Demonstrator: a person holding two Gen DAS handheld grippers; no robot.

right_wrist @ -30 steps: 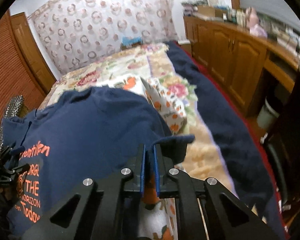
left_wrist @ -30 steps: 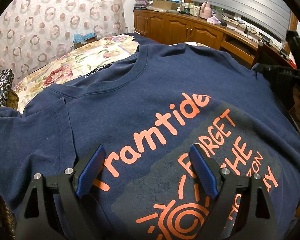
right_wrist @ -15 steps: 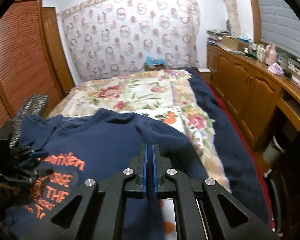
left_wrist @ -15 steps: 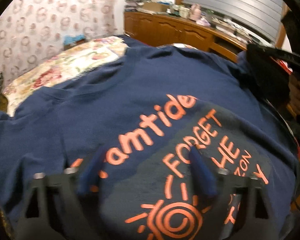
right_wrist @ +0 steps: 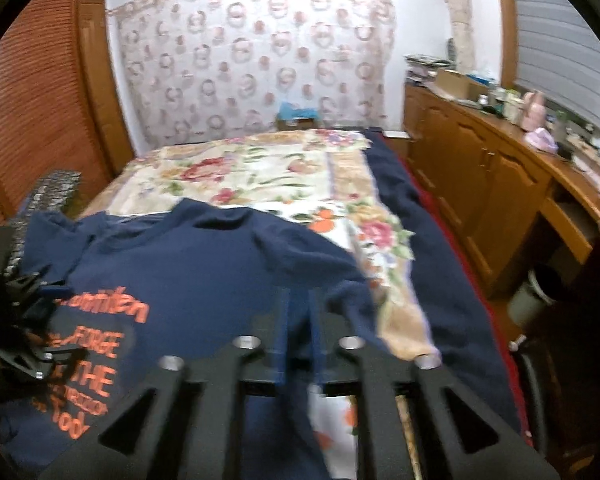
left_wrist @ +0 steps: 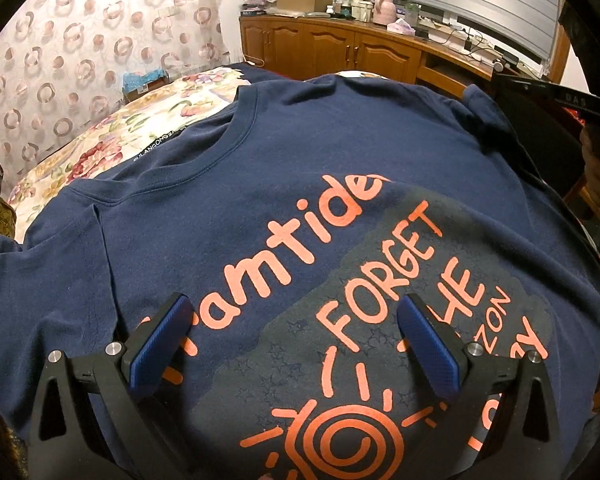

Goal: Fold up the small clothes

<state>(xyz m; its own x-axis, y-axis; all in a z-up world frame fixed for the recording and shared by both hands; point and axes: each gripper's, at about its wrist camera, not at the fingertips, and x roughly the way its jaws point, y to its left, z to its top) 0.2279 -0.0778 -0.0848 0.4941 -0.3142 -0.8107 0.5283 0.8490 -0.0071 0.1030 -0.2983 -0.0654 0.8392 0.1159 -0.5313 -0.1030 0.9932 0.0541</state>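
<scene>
A navy T-shirt (left_wrist: 260, 184) with orange print lies face up on the bed; it also shows in the right wrist view (right_wrist: 204, 280). My left gripper (left_wrist: 292, 344) is open, its blue pads apart just above the printed chest, holding nothing. My right gripper (right_wrist: 298, 320) is blurred; its pads stand slightly apart over the shirt's right sleeve, and the navy cloth seems to run between them. In the left wrist view the right gripper's body (left_wrist: 552, 112) sits at the shirt's far right sleeve.
The floral bedspread (right_wrist: 260, 176) covers the bed, with a dark blue blanket (right_wrist: 440, 280) along its right side. A wooden cabinet (right_wrist: 492, 184) with clutter runs along the right wall. A patterned cushion (right_wrist: 48, 196) lies at the left. A louvred wardrobe (right_wrist: 32, 92) stands behind.
My right gripper has risen and pulled back with the sleeve, and its pads look a little parted now. My left gripper stayed open over the chest print, shifting slightly.
</scene>
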